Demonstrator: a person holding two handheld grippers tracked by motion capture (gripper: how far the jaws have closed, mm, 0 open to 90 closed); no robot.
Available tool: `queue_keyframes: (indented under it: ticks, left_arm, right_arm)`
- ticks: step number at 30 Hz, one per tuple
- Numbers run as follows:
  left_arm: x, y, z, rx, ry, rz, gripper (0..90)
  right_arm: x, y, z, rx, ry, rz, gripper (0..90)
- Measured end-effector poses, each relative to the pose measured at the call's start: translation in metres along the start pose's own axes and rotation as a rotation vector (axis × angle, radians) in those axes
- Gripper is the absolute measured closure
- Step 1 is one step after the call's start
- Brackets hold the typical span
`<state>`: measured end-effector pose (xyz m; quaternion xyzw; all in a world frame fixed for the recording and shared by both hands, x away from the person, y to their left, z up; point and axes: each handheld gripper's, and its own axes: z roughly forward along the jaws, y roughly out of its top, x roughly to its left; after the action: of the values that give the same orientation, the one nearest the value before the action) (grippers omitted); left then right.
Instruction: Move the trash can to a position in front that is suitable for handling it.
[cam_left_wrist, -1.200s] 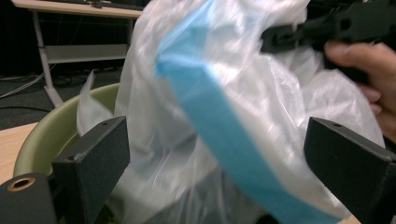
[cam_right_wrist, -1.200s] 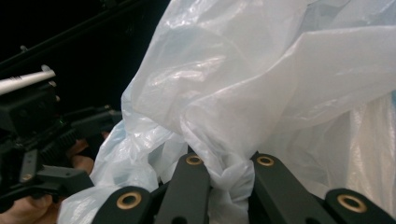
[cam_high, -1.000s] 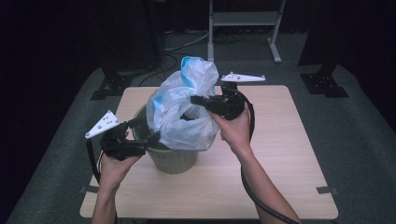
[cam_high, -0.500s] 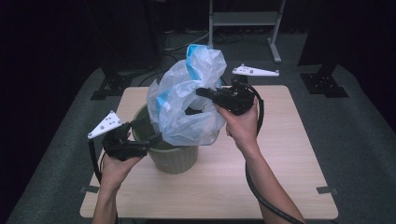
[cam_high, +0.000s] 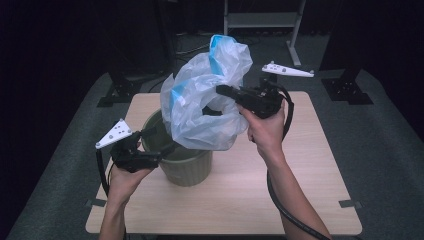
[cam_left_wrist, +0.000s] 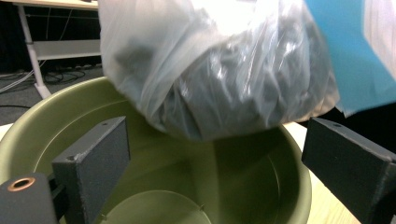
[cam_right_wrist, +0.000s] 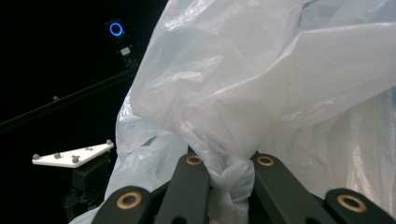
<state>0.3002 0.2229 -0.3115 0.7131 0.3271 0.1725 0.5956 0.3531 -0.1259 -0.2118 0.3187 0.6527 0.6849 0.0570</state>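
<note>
Bag position: translucent white plastic bag with blue patches, bulging and dark with contents, hung in the air directly above the mouth of the olive-green round plastic bin, its bottom just over the rim and not resting inside.
Key relation: bag suspended straight out from the tips of the right gripper, toward the left in the high view; long axis of the bag roughly upright, leaning a little toward the far side of the table.
Nearer hand: right hand at the bag itself; left gripper lower, at the near-left rim of the bin.
Right gripper state: pressed together on a bunched, twisted neck of the plastic, jaws nearly meeting around it.
Left gripper state: spread wide, one jaw reaching inside the bin wall and the other beyond the rim, in the left gripper view; whether the pads pressed the wall, not clear.
Bin: upright on the light wooden table, interior bare, with a pale flat bottom.
Bag look: crinkled, glossy film, a blue panel near the top, dark lumpy mass filling the lower part.
Likely requirement: bag to clear the rim fully before swinging aside, bin kept steady.
</note>
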Motion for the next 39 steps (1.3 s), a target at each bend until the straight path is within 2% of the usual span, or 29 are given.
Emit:
queue_keyframes:
  ticks: [7, 18, 31, 39]
  left_arm:
    - [0.0, -0.001, 0.002, 0.006, -0.002, 0.0, 6.5]
    - [0.0, -0.002, 0.004, 0.014, -0.004, 0.007, 6.5]
    - [0.0, -0.002, 0.006, 0.023, -0.007, 0.011, 6.5]
    - [-0.001, -0.002, 0.007, 0.022, -0.01, 0.012, 6.5]
  right_arm:
    - [0.004, 0.007, -0.012, -0.042, -0.028, -0.021, 89.4]
    - [0.001, 0.016, -0.038, -0.112, -0.087, -0.032, 89.4]
    - [-0.014, 0.014, -0.07, -0.161, -0.163, -0.015, 89.4]
    - [-0.025, 0.008, -0.086, -0.167, -0.209, 0.002, 89.4]
